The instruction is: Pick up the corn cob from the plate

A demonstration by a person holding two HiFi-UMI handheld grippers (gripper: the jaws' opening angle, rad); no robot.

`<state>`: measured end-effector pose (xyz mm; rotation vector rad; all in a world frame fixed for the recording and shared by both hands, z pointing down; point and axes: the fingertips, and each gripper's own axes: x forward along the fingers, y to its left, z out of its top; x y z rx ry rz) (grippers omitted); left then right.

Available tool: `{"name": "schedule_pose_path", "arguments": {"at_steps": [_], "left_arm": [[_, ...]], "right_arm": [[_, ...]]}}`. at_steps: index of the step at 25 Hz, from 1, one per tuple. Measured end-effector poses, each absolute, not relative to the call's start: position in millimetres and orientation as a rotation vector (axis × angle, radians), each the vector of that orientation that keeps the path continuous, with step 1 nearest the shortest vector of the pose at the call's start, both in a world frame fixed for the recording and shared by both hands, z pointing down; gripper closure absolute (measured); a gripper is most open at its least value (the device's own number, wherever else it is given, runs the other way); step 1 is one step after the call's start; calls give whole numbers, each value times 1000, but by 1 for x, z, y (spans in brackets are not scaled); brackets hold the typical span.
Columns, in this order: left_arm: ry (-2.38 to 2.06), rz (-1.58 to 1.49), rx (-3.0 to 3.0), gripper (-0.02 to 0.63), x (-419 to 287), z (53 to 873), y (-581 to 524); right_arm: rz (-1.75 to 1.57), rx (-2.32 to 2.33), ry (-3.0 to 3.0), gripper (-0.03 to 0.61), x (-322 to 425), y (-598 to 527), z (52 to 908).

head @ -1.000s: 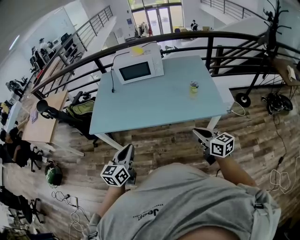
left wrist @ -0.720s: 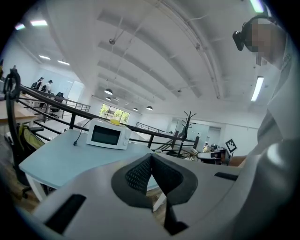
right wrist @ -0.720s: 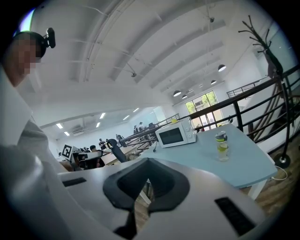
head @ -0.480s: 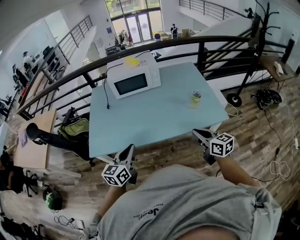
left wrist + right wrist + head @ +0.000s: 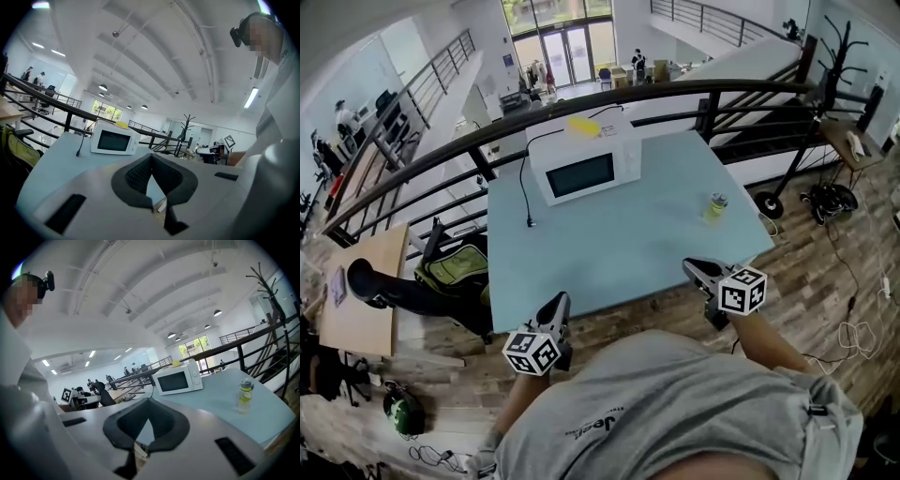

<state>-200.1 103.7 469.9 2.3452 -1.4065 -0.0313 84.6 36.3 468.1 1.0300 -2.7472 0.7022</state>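
Pale-blue table (image 5: 619, 244) lay just ahead of our left gripper (image 5: 561, 300) and right gripper (image 5: 690, 266), both clenched empty; a white microwave (image 5: 584, 172) stood beyond, a bottle (image 5: 715, 206) nearer the right one.

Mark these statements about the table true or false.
A white microwave stands on the table. True.
The bottle stands on the microwave. False: it stands on the table, to the microwave's right in the head view.
A yellow thing lies on top of the microwave. True.
The right gripper holds the bottle. False: it is shut and empty.
The microwave's door hangs open. False: it is shut.
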Motion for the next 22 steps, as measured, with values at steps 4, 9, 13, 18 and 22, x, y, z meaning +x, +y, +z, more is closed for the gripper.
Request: {"name": "schedule_pose_path", "arguments": {"at_steps": [4,9,13,18,22], "left_arm": [[-1422,-53,2322,601,-225,473,97],[-1457,-65,2286,601,-241,478,92],[-1503,-60,2240,601,-251,484,83],[-1562,-40,2201,601,-240,485,60],[-1655,-50,2153,601,-233,478,29]], "right_arm": [[681,991,-2751,565,56,24,464],[694,960,-2749,565,41,7,468],[716,915,-2759,565,34,-12,476],[757,828,-2783,565,36,-47,488],[786,734,-2804,565,36,-96,495]]}}
